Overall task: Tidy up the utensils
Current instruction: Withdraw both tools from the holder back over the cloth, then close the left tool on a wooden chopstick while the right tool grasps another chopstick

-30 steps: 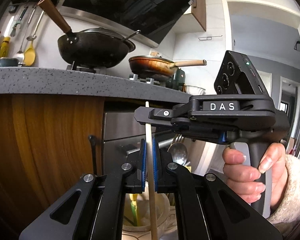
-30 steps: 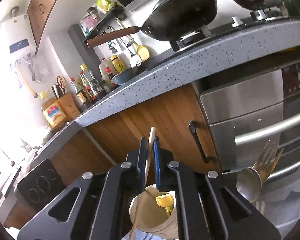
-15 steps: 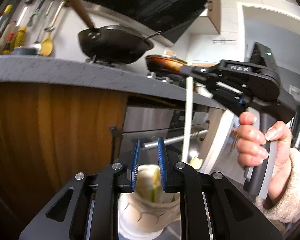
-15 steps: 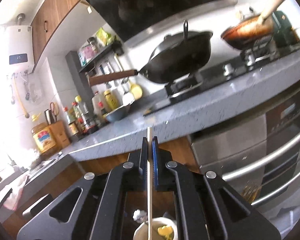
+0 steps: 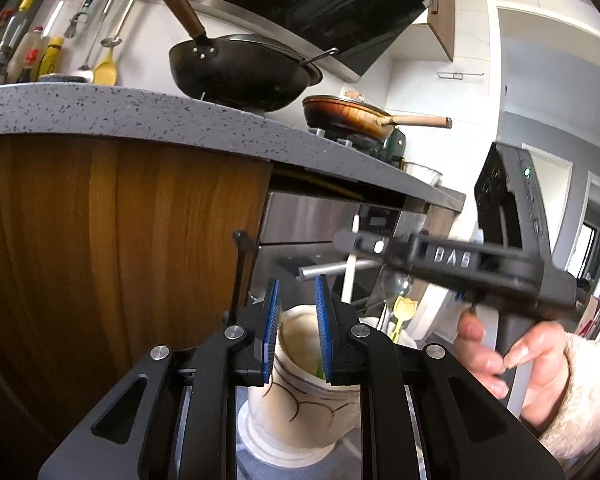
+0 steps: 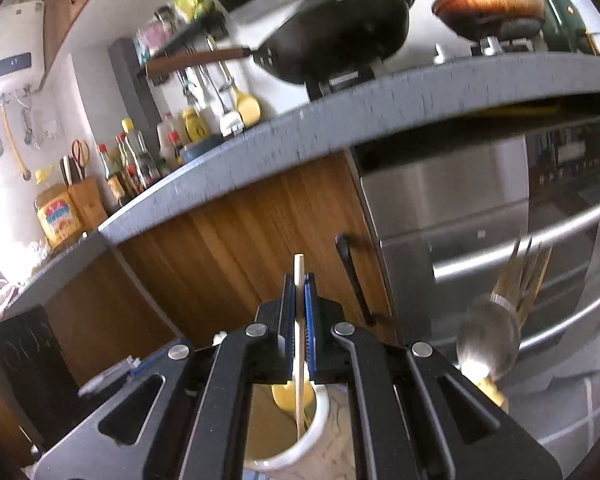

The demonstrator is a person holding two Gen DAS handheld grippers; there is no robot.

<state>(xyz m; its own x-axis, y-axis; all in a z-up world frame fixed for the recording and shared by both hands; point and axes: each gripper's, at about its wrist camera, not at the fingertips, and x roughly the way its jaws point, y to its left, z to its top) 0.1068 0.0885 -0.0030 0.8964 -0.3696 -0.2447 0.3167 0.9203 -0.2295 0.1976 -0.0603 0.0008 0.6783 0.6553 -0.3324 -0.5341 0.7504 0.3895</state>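
Note:
A pale wooden chopstick [image 6: 299, 268] stands upright between the blue pads of my right gripper [image 6: 299, 280], which is shut on it. Its lower end dips into the cream ceramic holder [image 6: 328, 440], beside something yellow inside. In the left wrist view the right gripper [image 5: 350, 240], held by a hand, grips the same chopstick [image 5: 349, 280] just behind and to the right of the holder [image 5: 300, 412]. My left gripper [image 5: 297, 286] hovers over the holder's near rim with its pads apart and nothing between them.
A steel spoon [image 6: 488, 344], forks [image 6: 524, 276] and a yellow tulip-shaped utensil [image 5: 402, 310] stand to the right. Behind are a wooden cupboard door [image 5: 120, 240], the oven's bar handle [image 6: 540, 248], and a grey counter edge [image 5: 140, 116] with a wok [image 5: 240, 72] and a frying pan [image 5: 348, 114].
My left gripper let go of the chopstick and its pads parted. The right gripper lifted the chopstick, then lowered it, so its end now sits in the holder.

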